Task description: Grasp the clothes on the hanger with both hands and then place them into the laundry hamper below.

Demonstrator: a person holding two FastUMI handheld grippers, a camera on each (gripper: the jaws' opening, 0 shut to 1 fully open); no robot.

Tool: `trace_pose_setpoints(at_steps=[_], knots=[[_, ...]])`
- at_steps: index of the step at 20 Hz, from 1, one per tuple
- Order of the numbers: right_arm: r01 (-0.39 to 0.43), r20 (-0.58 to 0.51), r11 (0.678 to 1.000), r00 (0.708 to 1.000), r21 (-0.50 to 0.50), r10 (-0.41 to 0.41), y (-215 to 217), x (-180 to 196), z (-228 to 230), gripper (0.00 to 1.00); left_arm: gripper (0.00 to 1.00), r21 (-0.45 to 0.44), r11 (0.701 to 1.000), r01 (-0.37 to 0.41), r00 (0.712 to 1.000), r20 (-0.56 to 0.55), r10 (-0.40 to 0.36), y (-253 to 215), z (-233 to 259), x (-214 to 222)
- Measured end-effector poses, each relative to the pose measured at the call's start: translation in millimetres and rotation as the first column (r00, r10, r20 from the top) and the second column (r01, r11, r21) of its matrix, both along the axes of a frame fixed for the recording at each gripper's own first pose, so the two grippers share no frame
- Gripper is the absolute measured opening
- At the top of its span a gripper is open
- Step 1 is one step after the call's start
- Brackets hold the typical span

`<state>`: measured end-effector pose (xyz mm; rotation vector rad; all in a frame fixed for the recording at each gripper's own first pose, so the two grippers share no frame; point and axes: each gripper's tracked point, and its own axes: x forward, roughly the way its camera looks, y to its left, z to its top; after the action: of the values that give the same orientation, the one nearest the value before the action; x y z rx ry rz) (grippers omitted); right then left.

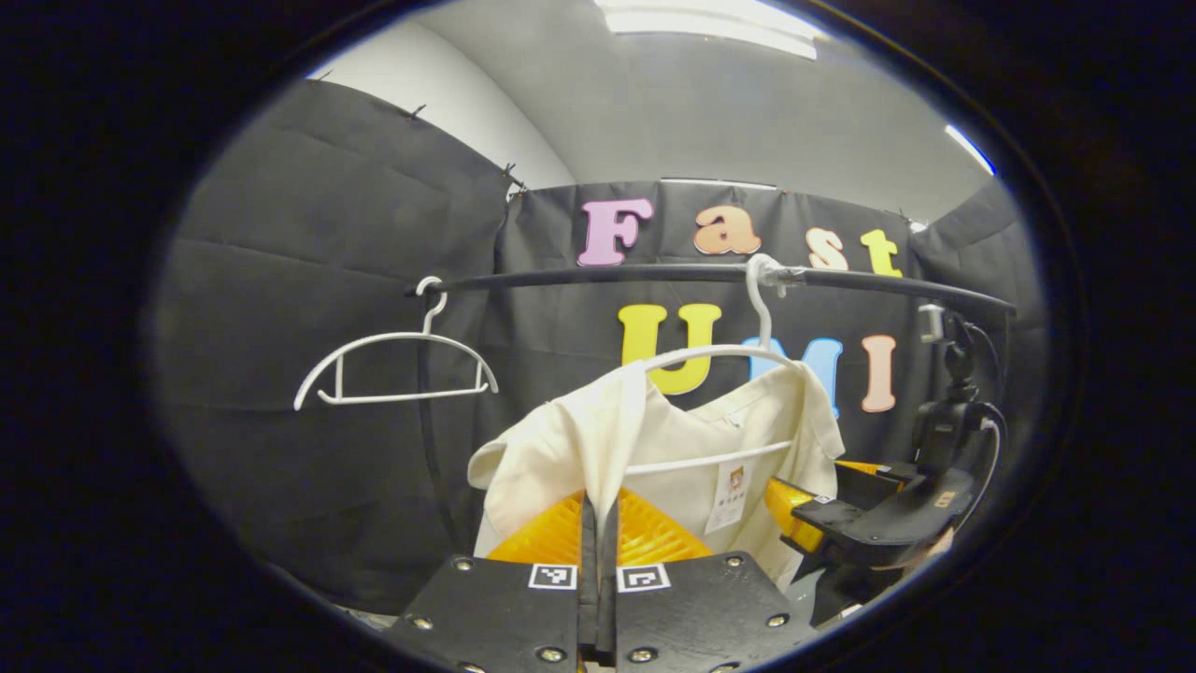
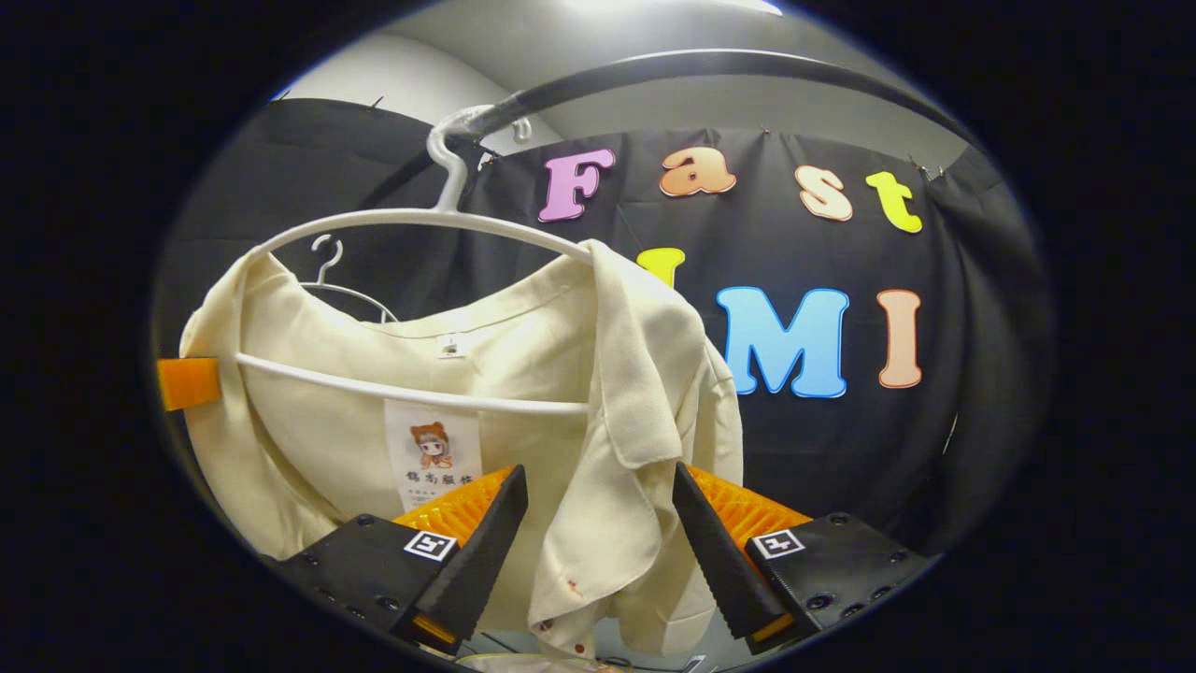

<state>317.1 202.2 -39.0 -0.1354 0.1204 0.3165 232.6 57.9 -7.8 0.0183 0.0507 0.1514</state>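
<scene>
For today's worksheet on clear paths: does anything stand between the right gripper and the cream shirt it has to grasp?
Nothing visible does. In the right gripper view the right gripper is open, and the front edge of the cream shirt already hangs between its fingers. The shirt hangs on the white hanger.

cream shirt | open-fronted | draped on white hanger | hanging from rail

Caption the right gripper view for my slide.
Open right hand-held gripper straddles a cream fabric shirt hanging on a white wire hanger.
</scene>
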Motion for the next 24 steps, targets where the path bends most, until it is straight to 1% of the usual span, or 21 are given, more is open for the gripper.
trace_pose_setpoints(at_steps=[2,4,6,7,8,9,10,11,12,13,15,18,19,20,22,23,24], knots=[[0.018,0.005,0.999,1.0,0.029,-0.019,1,18,-2,0.99,0.01,0.0,1.0,-0.007,1.0,-0.001,0.007,0,-1,0],[0.03,0.024,0.999,0.999,0.033,-0.031,-4,32,1,0.99,0.01,0.008,1.0,-0.017,1.0,-0.002,0.017,1,-1,0],[0.023,0.038,0.999,0.999,0.023,-0.024,-5,40,1,0.92,0.01,0.011,1.0,-0.029,1.0,0.001,0.029,1,-1,1],[0.003,0.041,1.0,0.999,0.021,-0.004,-2,43,1,0.84,0.01,0.006,0.999,-0.033,0.999,0.003,0.033,1,-1,0],[-0.008,0.043,1.0,0.999,0.011,0.008,-3,44,1,0.57,0.01,0.001,0.999,-0.035,0.999,0.007,0.035,2,-1,-1],[-0.003,0.054,1.0,0.999,0.0,0.003,-8,45,2,0.42,0.01,-0.002,0.999,-0.037,0.999,0.012,0.037,2,1,-2],[-0.03,0.059,0.999,0.998,0.011,0.029,-9,43,4,0.1,0.01,0.0,0.999,-0.042,0.999,0.017,0.042,4,2,-3],[-0.079,0.061,0.996,0.995,0.042,0.077,0,42,4,0.11,0.01,0.004,0.999,-0.046,0.999,0.021,0.046,4,2,-3],[-0.102,0.056,0.993,0.994,0.061,0.098,4,46,2,0.06,0.01,0.013,0.998,-0.055,0.998,0.021,0.054,5,2,-4],[-0.115,0.06,0.991,0.992,0.074,0.11,0,40,5,0.05,0.01,0.018,0.998,-0.057,0.998,0.019,0.057,4,1,-2],[-0.092,0.093,0.994,0.992,0.056,0.086,-16,41,14,0.05,0.01,0.017,0.998,-0.061,0.998,0.015,0.06,5,1,-2],[-0.069,0.133,0.997,0.989,0.047,0.062,-23,33,26,0.05,0.01,0.019,0.997,-0.077,0.997,0.018,0.077,6,8,-7],[-0.061,0.137,0.997,0.989,0.048,0.054,-27,33,28,0.02,0.01,0.019,0.996,-0.082,0.996,0.026,0.081,7,12,-8],[-0.054,0.142,0.997,0.989,0.051,0.046,-31,34,31,0.04,0.01,0.021,0.996,-0.086,0.996,0.037,0.085,8,18,-11],[-0.037,0.154,0.998,0.988,0.056,0.028,-40,36,39,0.04,0.0,0.039,0.994,-0.104,0.993,0.051,0.102,18,25,-17],[-0.026,0.16,0.998,0.987,0.054,0.018,-46,37,42,0.07,0.0,0.047,0.992,-0.115,0.992,0.054,0.112,26,24,-17],[-0.015,0.164,0.999,0.986,0.05,0.007,-50,37,43,0.07,0.0,0.044,0.991,-0.123,0.991,0.052,0.121,32,22,-14]])
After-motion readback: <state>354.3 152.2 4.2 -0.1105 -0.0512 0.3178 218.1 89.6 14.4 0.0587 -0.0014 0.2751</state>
